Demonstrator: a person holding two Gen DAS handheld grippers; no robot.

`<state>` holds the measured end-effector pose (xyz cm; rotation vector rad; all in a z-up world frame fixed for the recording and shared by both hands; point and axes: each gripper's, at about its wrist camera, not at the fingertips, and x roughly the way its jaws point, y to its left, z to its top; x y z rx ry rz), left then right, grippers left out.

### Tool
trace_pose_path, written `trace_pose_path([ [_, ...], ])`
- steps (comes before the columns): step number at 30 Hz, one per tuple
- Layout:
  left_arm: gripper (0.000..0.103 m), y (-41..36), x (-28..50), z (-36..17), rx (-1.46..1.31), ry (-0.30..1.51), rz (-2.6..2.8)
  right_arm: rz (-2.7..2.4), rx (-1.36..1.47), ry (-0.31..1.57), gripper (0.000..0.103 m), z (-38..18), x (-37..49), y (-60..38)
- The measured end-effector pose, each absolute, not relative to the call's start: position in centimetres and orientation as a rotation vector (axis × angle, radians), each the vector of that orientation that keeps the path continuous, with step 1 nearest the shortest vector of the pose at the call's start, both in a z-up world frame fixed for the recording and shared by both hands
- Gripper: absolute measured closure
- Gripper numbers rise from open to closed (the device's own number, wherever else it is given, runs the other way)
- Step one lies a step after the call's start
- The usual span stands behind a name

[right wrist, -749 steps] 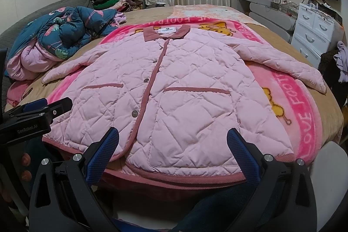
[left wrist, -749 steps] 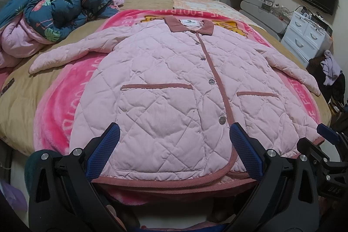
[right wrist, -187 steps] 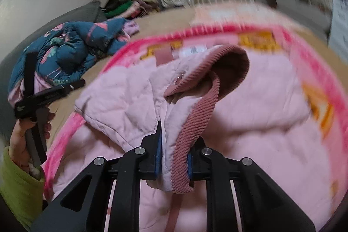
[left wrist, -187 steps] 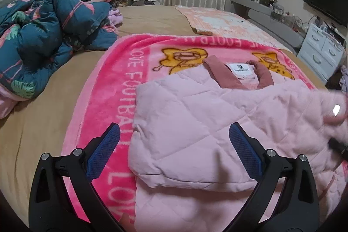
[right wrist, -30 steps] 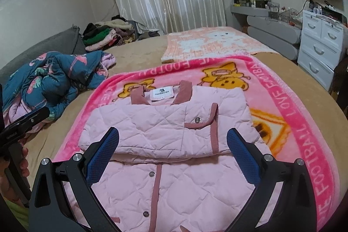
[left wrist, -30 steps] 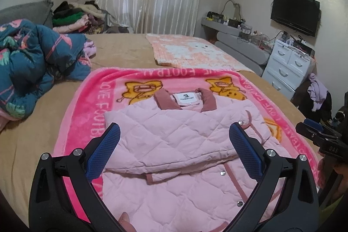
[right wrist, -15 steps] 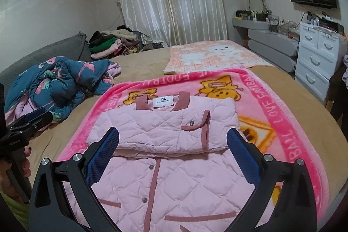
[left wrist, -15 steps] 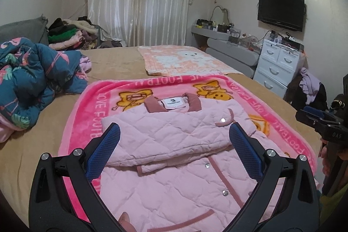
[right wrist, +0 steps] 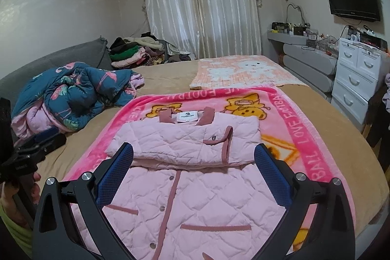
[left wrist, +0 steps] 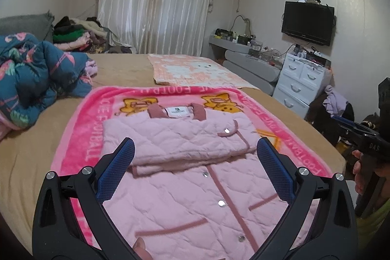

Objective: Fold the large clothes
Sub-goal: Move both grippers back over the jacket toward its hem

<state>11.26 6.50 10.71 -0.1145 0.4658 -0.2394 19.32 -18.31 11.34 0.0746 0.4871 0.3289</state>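
The pink quilted jacket with dusty-rose corduroy trim lies face up on the bright pink plush blanket printed with cartoon bears and lettering, which is spread over the tan bed. Both sleeves are folded across the chest into a flat band just below the collar and its white label, so the sleeve stage looks finished and the lengthwise fold of the body is the step in hand. The left gripper and the right gripper both hang above the jacket's lower half with their blue-padded fingers spread wide and nothing between them. By my reading, the next move calls for both grippers to drop to the hem, which lies at or below the bottom edge of both views, pinch it near its two corners, and carry it up toward the collar without dragging the sleeves out of place. The padded fabric will likely spring back, so the fold may need pressing down. Around it, a crumpled teal floral duvet sits well to the left, a peach patterned blanket lies beyond the pink one, and a white chest of drawers stands to the right; none of these blocks the fold.
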Motion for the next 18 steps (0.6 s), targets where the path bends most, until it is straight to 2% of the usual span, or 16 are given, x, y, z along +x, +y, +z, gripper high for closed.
trace_pose_path([
  [18, 0.009, 5.7, 4.8, 11.3, -0.107, 0.457, -0.160, 0.370, 0.091, 0.431, 0.004, 12.7, 14.2, -21.0],
])
